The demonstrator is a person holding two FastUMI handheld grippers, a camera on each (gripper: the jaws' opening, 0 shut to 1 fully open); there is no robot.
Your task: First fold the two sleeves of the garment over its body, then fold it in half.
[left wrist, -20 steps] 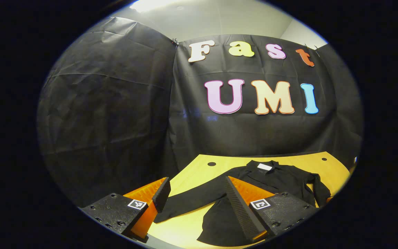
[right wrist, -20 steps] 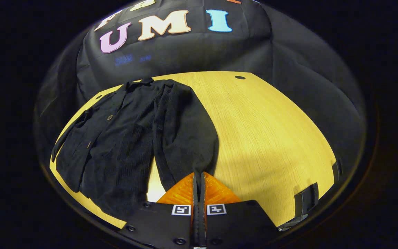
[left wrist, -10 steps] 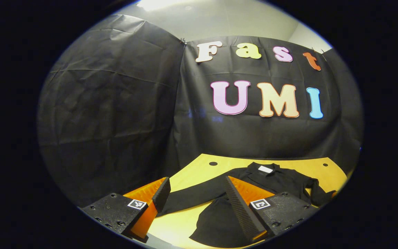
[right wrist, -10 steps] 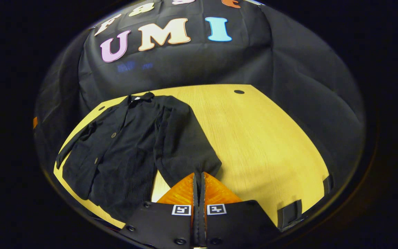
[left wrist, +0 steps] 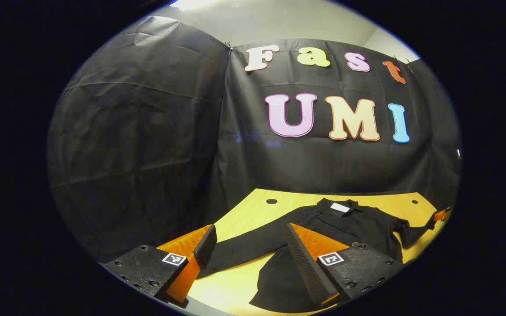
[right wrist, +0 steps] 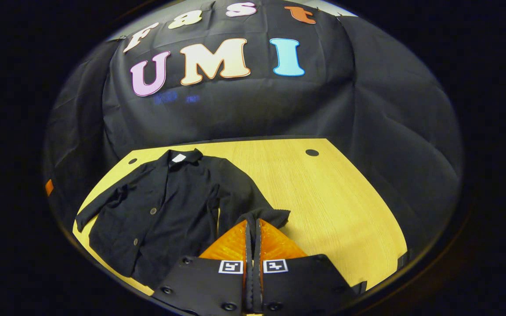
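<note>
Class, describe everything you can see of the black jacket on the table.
The black jacket is dark woven-looking cloth with a collar, a white neck label and front buttons. It lies front up, spread on the yellow wooden table. One sleeve stretches out sideways; the other's cuff is pinched in the right gripper.

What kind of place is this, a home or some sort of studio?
Likely a staged recording booth, not a home: black cloth walls hung around a bare wooden table, with one black jacket laid out flat.
</note>
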